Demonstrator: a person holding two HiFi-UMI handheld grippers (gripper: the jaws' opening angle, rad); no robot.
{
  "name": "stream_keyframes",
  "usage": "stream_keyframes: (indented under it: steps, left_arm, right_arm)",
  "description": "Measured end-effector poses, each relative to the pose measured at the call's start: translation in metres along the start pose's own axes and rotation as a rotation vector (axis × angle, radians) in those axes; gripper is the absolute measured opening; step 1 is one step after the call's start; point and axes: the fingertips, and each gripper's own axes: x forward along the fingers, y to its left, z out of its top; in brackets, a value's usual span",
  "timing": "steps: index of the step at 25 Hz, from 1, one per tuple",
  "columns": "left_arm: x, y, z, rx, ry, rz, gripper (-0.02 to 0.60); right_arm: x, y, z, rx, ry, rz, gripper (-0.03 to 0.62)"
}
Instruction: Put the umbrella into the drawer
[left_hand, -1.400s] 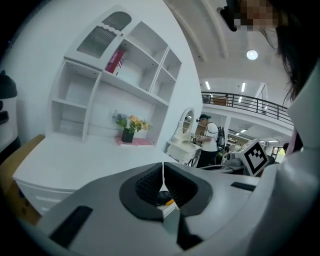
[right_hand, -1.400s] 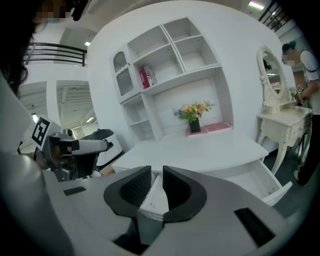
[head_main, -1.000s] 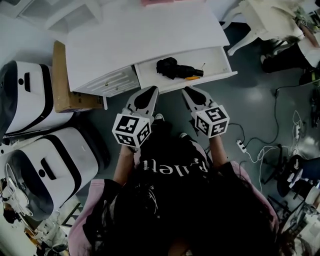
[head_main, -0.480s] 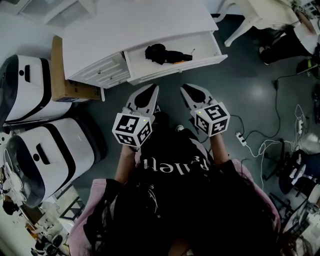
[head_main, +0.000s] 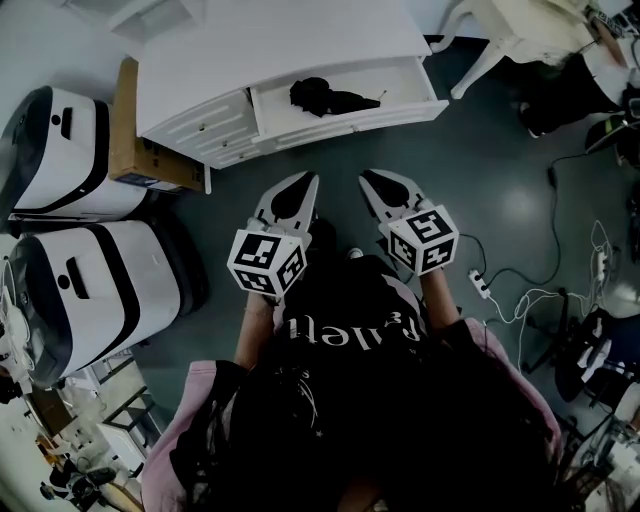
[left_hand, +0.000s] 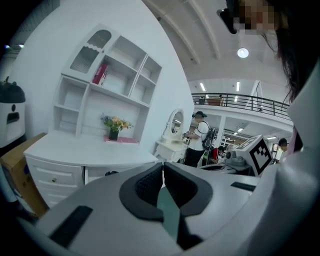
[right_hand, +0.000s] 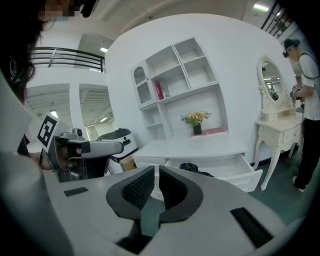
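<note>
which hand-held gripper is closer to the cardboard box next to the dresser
Left. The left hand-held gripper is over the floor, below and right of the cardboard box in the head view; the right hand-held gripper sits further right, beyond the left one.

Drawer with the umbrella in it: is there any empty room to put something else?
Yes. The drawer is bare between the umbrella and its right wall; only a thin strip shows by its left wall. The front of the desk top behind the drawer is wide and bare too. Left of the desk it is crowded: a cardboard box and white machines.
</note>
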Motion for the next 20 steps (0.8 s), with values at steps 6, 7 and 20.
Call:
stream_keyframes:
  steps: [6, 7, 20]
  left_arm:
    - [-0.015, -0.021, -0.011, 0.000, -0.015, 0.012, 0.021]
    - [-0.017, -0.024, -0.014, 0.000, -0.014, 0.015, 0.021]
    - [-0.043, -0.042, -0.031, -0.008, -0.012, 0.042, 0.020]
  right_arm:
    - [-0.021, 0.009, -0.011, -0.033, 0.003, 0.009, 0.058]
    - [-0.024, 0.010, -0.014, -0.037, 0.008, 0.011, 0.058]
    - [-0.041, 0.032, -0.035, -0.055, 0.034, 0.049, 0.058]
